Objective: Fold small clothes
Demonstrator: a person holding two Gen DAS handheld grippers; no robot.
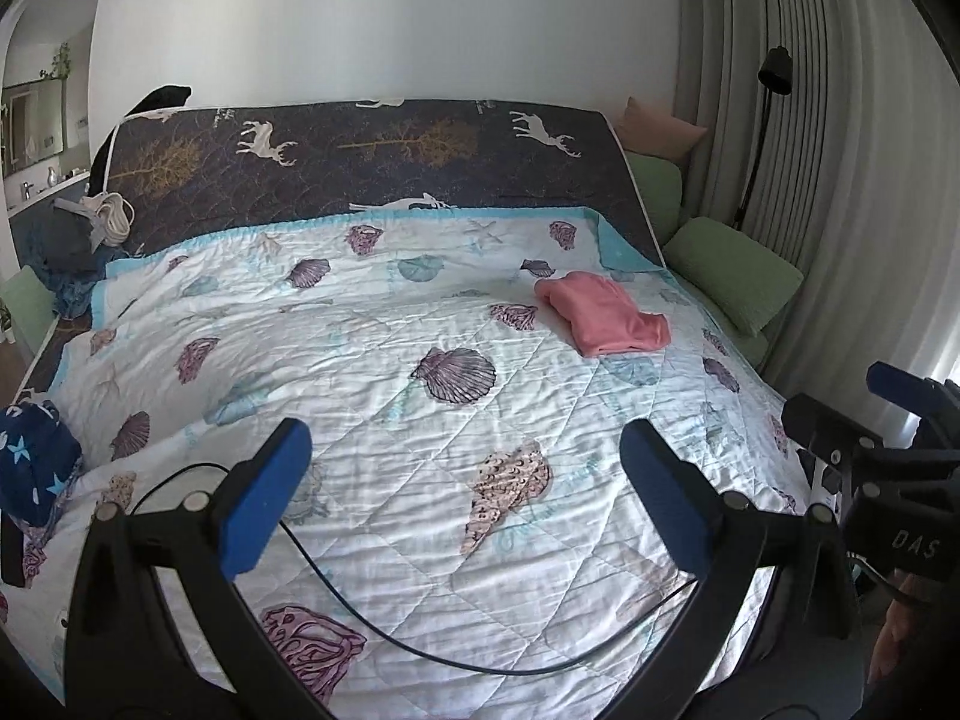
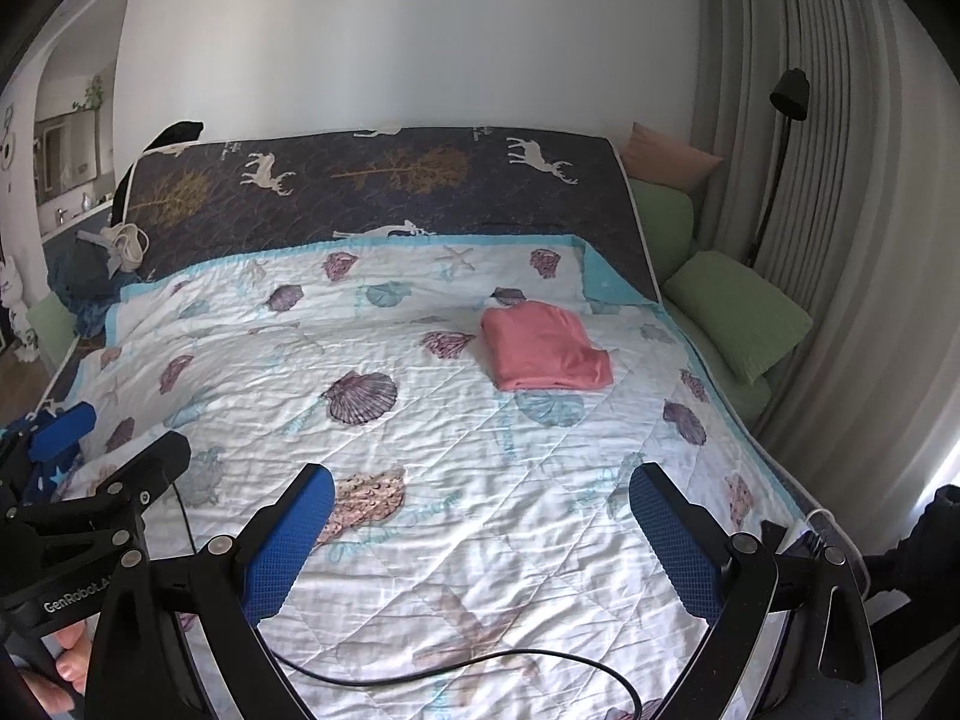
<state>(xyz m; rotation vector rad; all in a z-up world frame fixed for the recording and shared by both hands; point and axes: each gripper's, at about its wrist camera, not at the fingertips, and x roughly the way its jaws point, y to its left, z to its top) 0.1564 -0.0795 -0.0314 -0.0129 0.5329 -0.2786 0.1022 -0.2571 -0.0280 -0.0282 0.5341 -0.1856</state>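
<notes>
I've got both grippers up over the near end of the quilt (image 1: pixel 384 396), nothing in either. Left gripper (image 1: pixel 465 495): jaws spread wide, blue pads (image 1: pixel 264 504) well apart, only quilt between them. Right gripper (image 2: pixel 480 540): same, jaws released, pads (image 2: pixel 675 540) empty. A black cable (image 1: pixel 420 648) loops across the quilt just under the left gripper; it shows in the right cam too (image 2: pixel 456 669). From the right cam I see a bit of a hand (image 2: pixel 60 678) at the bottom-left corner, on the left gripper's handle.

Dark blue cloth w/ stars (image 1: pixel 36 468) sits at the quilt's left edge, near end, bunched, not folded.

Pink garment (image 2: pixel 543 348) is farther up, on the quilt's far right quarter, already folded into a flat rectangle, well apart from both grippers. Left cam agrees (image 1: pixel 606 312).

Beyond the quilt: dark deer-print cover (image 2: pixel 384 192) upright at its far end. Green pillows (image 2: pixel 738 318) off the quilt's right side, curtain (image 2: pixel 840 180) behind them, black lamp (image 2: pixel 789 96) by the curtain. Pile of stuff (image 1: pixel 84 234) off the quilt's far left corner, can't tell what.
</notes>
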